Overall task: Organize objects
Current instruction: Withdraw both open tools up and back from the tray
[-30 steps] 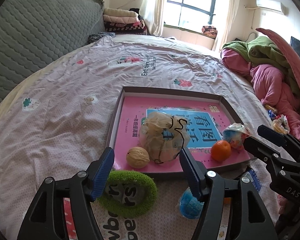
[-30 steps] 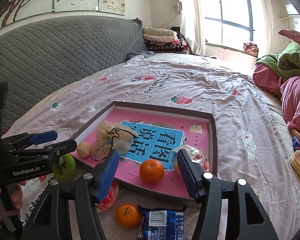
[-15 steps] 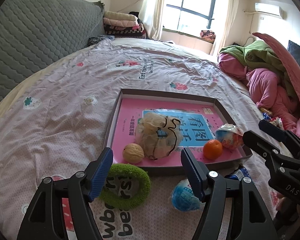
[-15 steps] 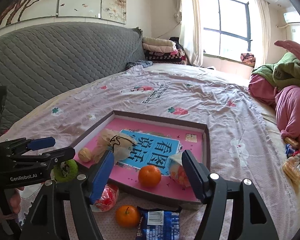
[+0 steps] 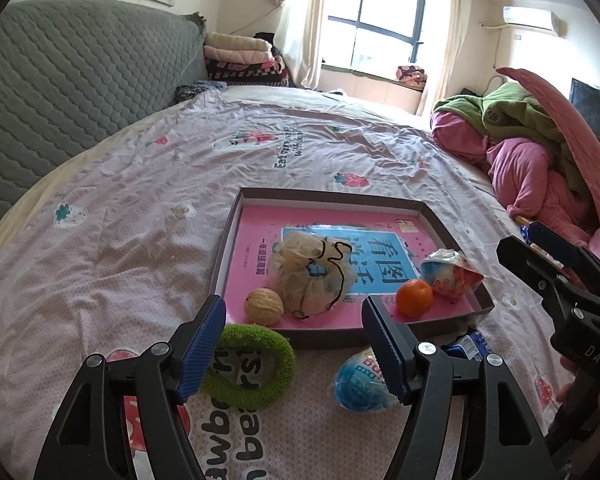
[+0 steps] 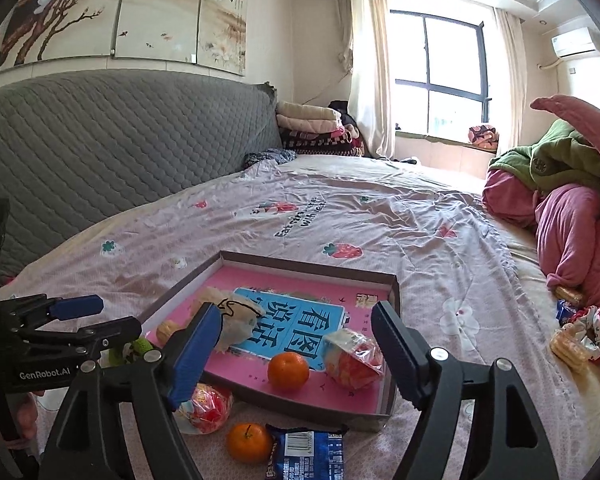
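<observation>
A: Where are the objects lying?
B: An orange [image 6: 288, 370] and snack packet [image 6: 352, 360] are lying in the tray [image 6: 394, 292] on the bed [image 6: 380, 216].
A: And the jaws?
B: The right gripper [image 6: 296, 350], having just been opening, and the left gripper [image 5: 292, 346] are standing spread, gripping nothing

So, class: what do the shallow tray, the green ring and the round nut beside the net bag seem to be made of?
Tray: probably cardboard, matte brown, thin folded walls.
Green ring: fuzzy fabric or yarn, nubbly surface; exact fibre unclear.
Nut: a walnut by its look, with a hard, wrinkled tan shell.
</observation>
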Tool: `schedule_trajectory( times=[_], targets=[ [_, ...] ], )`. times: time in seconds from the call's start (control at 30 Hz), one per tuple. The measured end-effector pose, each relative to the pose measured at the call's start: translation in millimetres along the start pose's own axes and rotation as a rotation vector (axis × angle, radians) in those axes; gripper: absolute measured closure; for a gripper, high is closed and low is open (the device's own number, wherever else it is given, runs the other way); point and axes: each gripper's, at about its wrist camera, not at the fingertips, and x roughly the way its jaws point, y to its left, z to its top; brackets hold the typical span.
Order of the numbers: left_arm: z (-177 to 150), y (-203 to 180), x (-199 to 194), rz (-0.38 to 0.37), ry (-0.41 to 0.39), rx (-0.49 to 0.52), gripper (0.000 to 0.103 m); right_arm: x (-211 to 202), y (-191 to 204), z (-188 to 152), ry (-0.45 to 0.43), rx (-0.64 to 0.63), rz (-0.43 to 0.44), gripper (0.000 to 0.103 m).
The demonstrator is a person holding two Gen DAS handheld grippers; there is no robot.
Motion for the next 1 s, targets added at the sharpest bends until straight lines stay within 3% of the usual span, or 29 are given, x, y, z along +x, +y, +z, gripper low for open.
schedule_trajectory(
  times=[0.5,1.0],
  targets=[
    [-2.6,-11.6,-19.8,-0.020,-0.027,0.019,0.031,-25.5,-1.3,-1.3,-0.067,-0.030,-0.024,0.025],
    [-9.7,-21.7,-27.8,-0.037,-0.028,0.042,0.031,-32.4,0.3,-10.0,-0.061,-0.009,0.000,0.025]
  ],
)
